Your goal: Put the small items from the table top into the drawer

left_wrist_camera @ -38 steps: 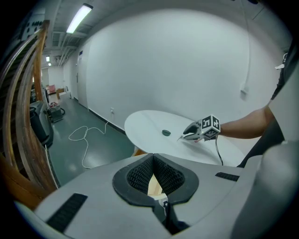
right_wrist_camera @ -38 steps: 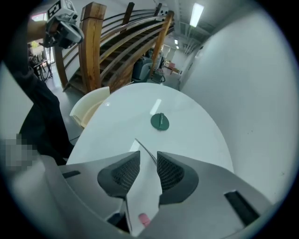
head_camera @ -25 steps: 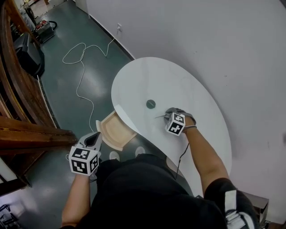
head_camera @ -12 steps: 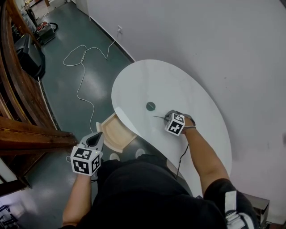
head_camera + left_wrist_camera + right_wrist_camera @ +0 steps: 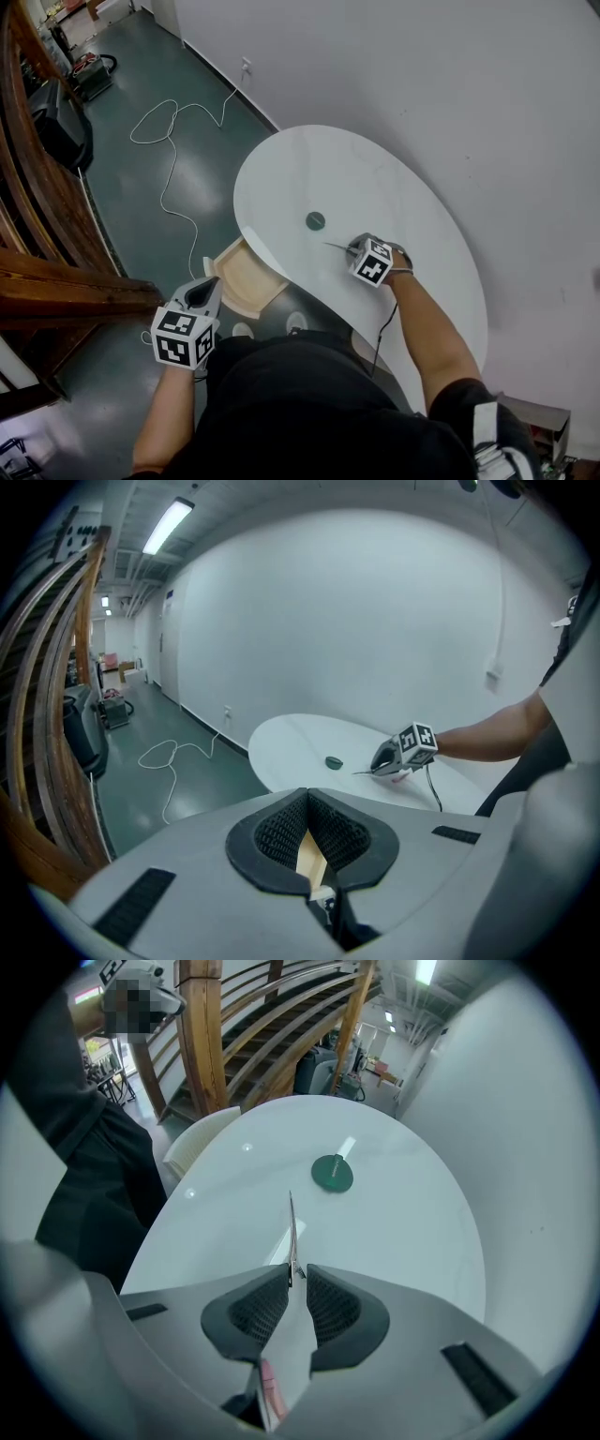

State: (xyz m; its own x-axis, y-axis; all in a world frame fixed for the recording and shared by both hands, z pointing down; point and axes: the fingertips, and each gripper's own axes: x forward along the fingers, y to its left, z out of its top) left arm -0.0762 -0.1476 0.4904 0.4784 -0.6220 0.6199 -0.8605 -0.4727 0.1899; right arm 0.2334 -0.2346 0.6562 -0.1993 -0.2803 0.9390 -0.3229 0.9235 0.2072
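On the white oval table (image 5: 375, 178) lies a small dark green disc (image 5: 315, 221) (image 5: 332, 1173). Just right of it is my right gripper (image 5: 352, 247) (image 5: 297, 1274). Its jaws are closing on a thin pointed metal tool with a pink handle (image 5: 292, 1227), whose tip (image 5: 336, 247) points left toward the disc. My left gripper (image 5: 203, 289) (image 5: 306, 799) hangs off the table's near left, shut and empty, right beside the open wooden drawer (image 5: 239, 277) under the table edge. The drawer's inside is mostly hidden by the tabletop.
A white cable (image 5: 169, 159) loops over the green floor beyond the table. A dark wooden staircase (image 5: 47, 234) stands at the left. A white wall (image 5: 422, 75) runs close behind the table. A cord (image 5: 380, 328) trails from the right gripper.
The right gripper has stayed near the disc with the tool sticking out of it. The left gripper has drifted slightly right, closer to the drawer.
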